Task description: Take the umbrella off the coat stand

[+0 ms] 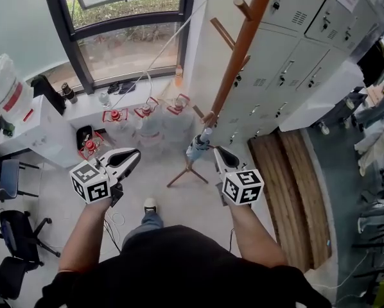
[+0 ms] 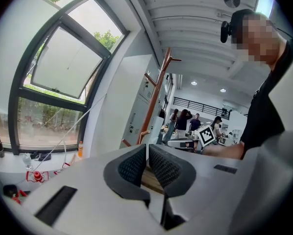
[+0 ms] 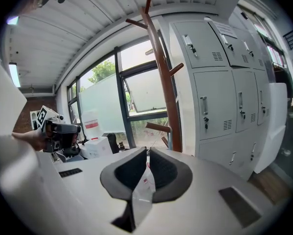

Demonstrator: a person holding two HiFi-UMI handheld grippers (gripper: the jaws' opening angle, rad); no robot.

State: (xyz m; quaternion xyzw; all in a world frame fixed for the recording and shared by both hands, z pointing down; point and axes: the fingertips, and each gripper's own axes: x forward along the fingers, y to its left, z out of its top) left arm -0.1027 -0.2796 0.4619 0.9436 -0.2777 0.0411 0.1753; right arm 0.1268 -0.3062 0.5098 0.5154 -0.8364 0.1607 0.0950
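Observation:
A wooden coat stand [image 1: 240,50] slants down from the top right to its crossed feet on the floor. A grey-blue folded umbrella [image 1: 198,147] hangs from a low peg on it. My right gripper [image 1: 218,152] is shut and empty, its tip just right of the umbrella and not touching it. Farther left, my left gripper [image 1: 135,154] is also shut on nothing. The left gripper view has the closed pads [image 2: 147,148] with the stand [image 2: 155,99] beyond them. In the right gripper view the closed pads [image 3: 147,152] sit below the pole [image 3: 161,77]; no umbrella shows there.
Several water bottles with red caps [image 1: 147,115] stand on the floor behind the stand's feet. Grey lockers [image 1: 295,50] line the right wall, with a wooden platform [image 1: 288,185] below them. A white table [image 1: 41,130] and office chairs [image 1: 15,236] are at the left. People stand far off [image 2: 183,124].

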